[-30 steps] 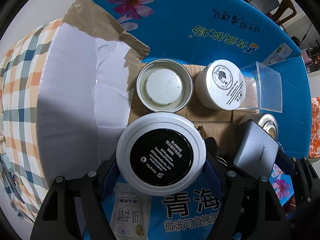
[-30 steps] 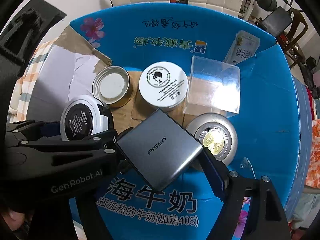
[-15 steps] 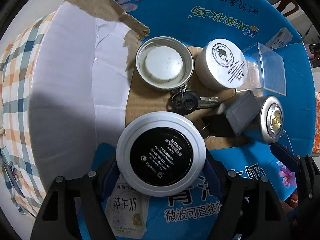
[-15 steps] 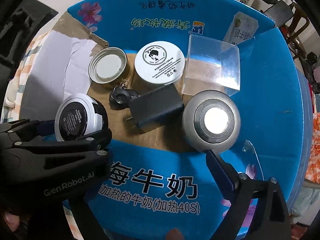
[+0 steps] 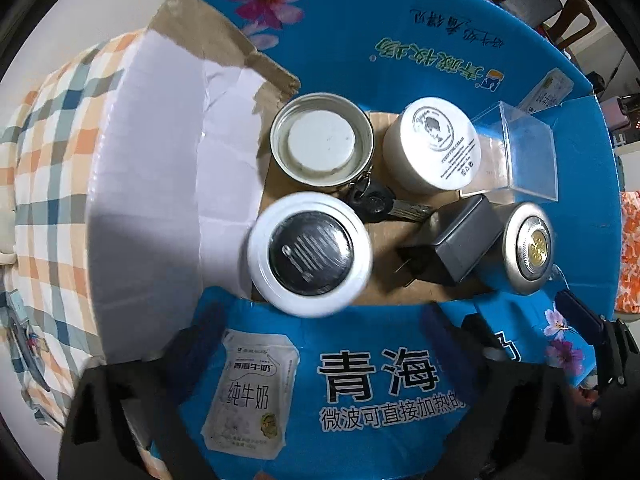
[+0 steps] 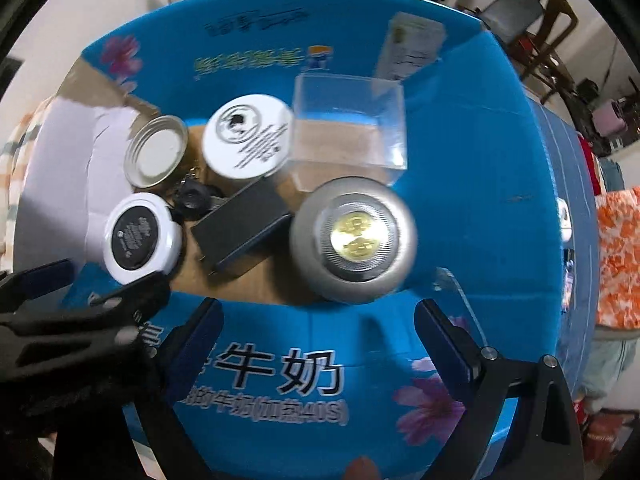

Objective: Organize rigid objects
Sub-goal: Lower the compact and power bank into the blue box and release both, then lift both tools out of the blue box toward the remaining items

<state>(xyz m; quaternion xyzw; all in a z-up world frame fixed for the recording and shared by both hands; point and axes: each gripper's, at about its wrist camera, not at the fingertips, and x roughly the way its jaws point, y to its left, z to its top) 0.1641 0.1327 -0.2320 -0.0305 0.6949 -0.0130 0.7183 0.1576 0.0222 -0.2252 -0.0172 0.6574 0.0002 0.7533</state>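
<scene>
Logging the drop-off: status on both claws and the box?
Left claw open, clear of white jar. Right claw open, empty. Jar, charger in blue box. Nothing blocking.

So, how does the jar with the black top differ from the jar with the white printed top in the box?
The black-topped jar has a dark disc inside a white rim; the white-topped jar has a white top with a printed emblem. The black-topped jar sits near the box's front edge, the white-topped one farther back beside the clear case. Both are round and lie free of the grippers.
</scene>
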